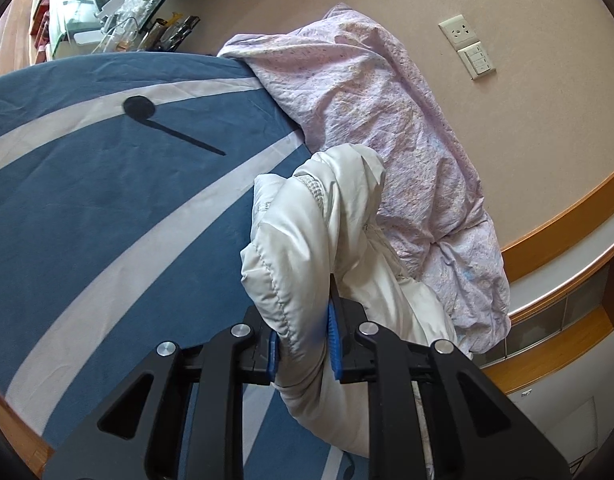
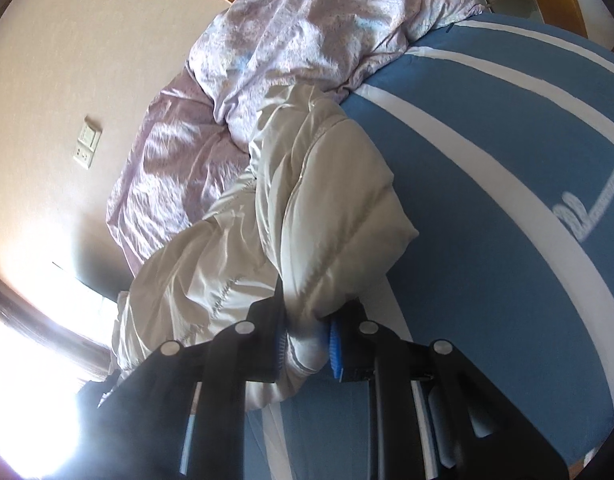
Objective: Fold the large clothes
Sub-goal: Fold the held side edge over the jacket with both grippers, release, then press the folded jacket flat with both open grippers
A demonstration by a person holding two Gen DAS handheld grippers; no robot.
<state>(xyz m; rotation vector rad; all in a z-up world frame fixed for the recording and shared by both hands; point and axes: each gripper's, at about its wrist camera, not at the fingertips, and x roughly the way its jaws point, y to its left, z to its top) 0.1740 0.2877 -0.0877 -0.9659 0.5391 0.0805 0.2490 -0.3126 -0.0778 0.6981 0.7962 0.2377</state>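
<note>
My left gripper (image 1: 303, 344) is clenched on a fold of the puffy white quilted jacket (image 1: 307, 240); jaws pinch the fabric between blue pads. My right gripper (image 2: 307, 340) likewise grips another edge of the jacket (image 2: 319, 200). The garment hangs bunched over the blue bed sheet with white stripes (image 1: 107, 200), beside a crumpled lilac duvet (image 1: 387, 120).

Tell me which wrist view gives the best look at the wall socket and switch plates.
The left wrist view: the wall plates sit sharp and evenly lit on the beige wall, socket holes and switch rockers readable. In the right wrist view the same plates are smaller, tilted and softened by window glare, so details are hard to make out.
</note>
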